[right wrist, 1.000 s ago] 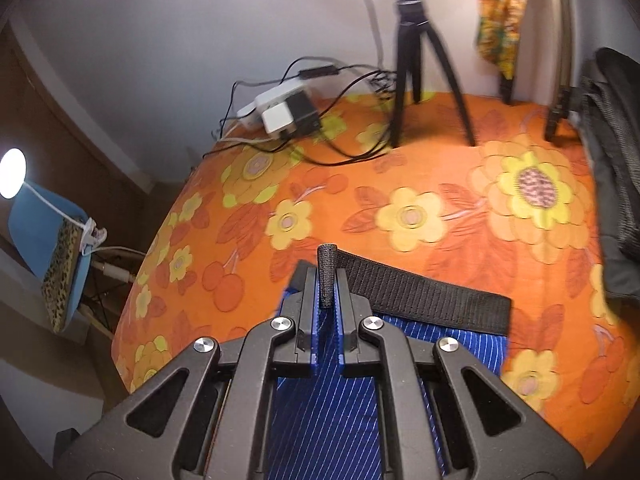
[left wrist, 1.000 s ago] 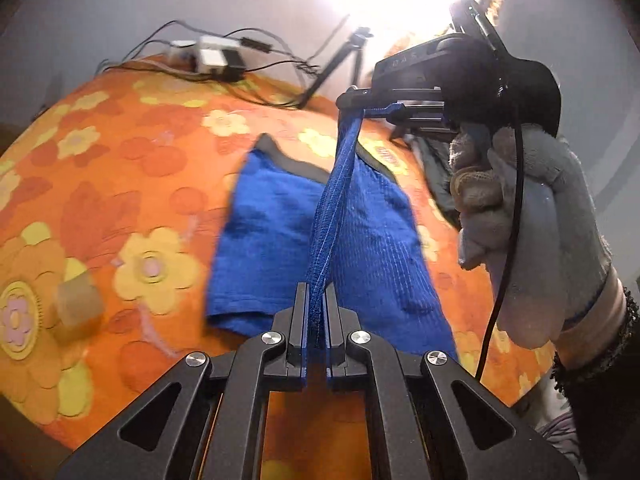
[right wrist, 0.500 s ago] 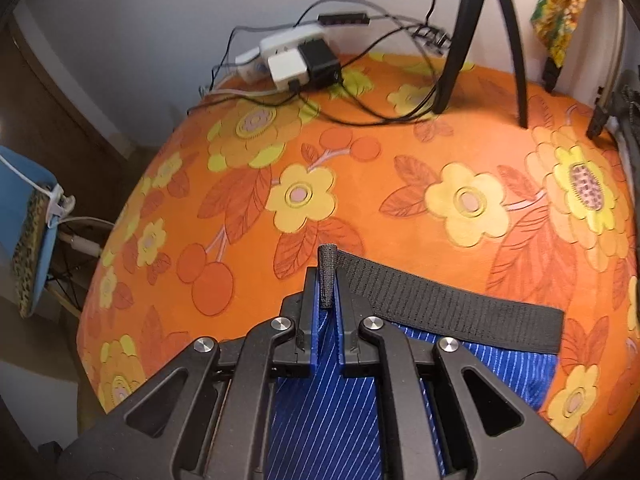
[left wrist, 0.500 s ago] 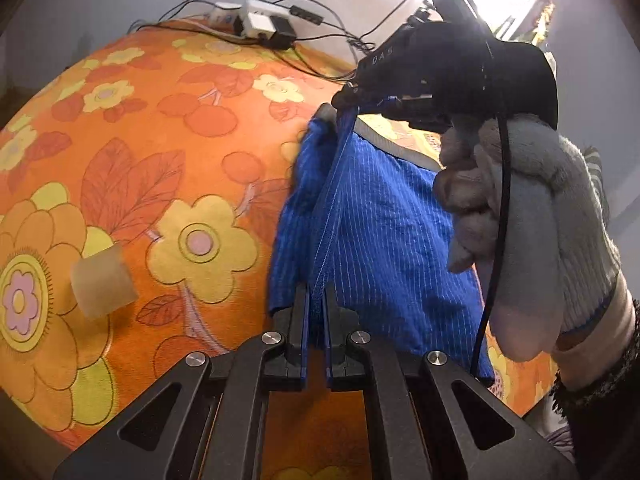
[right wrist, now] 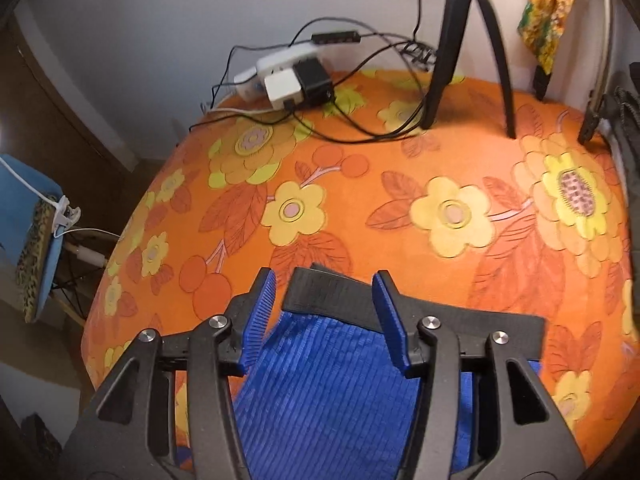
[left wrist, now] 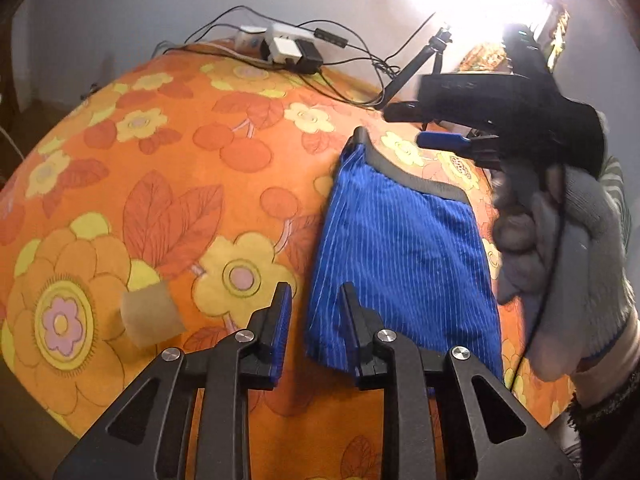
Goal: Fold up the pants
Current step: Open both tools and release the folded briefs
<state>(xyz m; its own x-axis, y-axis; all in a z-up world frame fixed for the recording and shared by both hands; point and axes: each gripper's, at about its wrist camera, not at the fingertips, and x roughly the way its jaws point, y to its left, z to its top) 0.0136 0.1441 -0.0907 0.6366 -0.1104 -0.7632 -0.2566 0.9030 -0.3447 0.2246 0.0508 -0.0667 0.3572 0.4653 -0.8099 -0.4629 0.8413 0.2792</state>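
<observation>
The blue striped pants (left wrist: 400,256) lie flat on the orange flowered table (left wrist: 168,184), doubled into a neat panel with the dark waistband (right wrist: 400,308) at the far end. The left gripper (left wrist: 312,312) and right gripper (right wrist: 324,312) both have their fingers apart, holding nothing. One fold looks done; a further fold probably remains.

blue pinstriped pants (left wrist: 400,256) lie folded flat, dark waistband (right wrist: 400,308) exposed.
</observation>
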